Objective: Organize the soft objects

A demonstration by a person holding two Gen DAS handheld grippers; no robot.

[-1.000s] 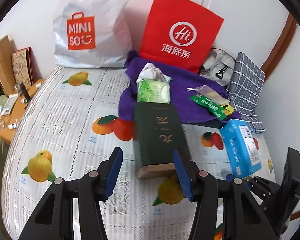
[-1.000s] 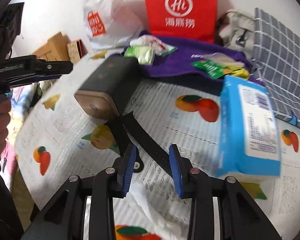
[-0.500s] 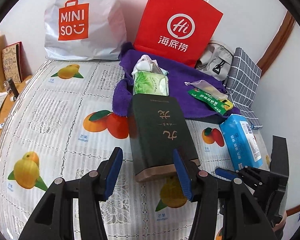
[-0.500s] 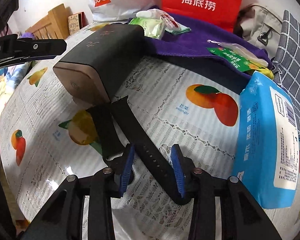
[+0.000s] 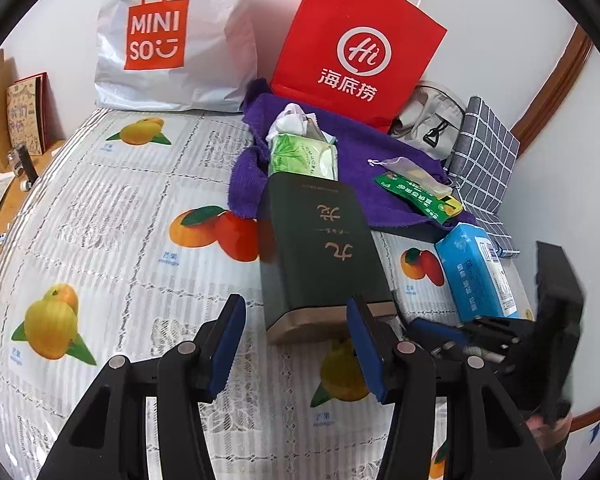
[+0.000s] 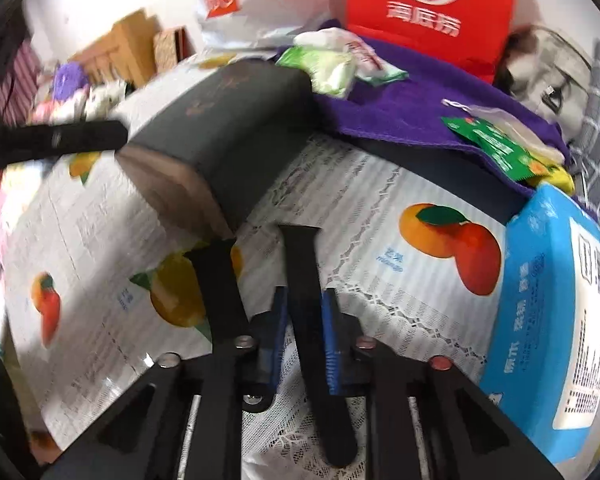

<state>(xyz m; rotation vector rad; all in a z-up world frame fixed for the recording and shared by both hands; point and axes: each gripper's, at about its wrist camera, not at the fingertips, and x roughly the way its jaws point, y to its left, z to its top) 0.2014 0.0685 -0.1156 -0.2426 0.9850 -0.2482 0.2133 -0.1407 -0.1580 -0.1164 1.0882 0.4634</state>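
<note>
Between the blue pads of the right claw (image 6: 304, 320), clamped together, sits one limb of a black rubbery strap (image 6: 312, 320); the other limb (image 6: 220, 292) lies loose just left of it on the fruit-printed bed cover (image 6: 380, 216). Lifted now, that free limb could snag the dark green rectangular box (image 5: 320, 248) just ahead (judging by how close it lies). The left claw (image 5: 296, 350) hangs apart, empty, before that box. Beyond it, the red paper bag (image 5: 356, 44) and white plastic bag (image 5: 168, 36) stand upright, contents hidden.
</note>
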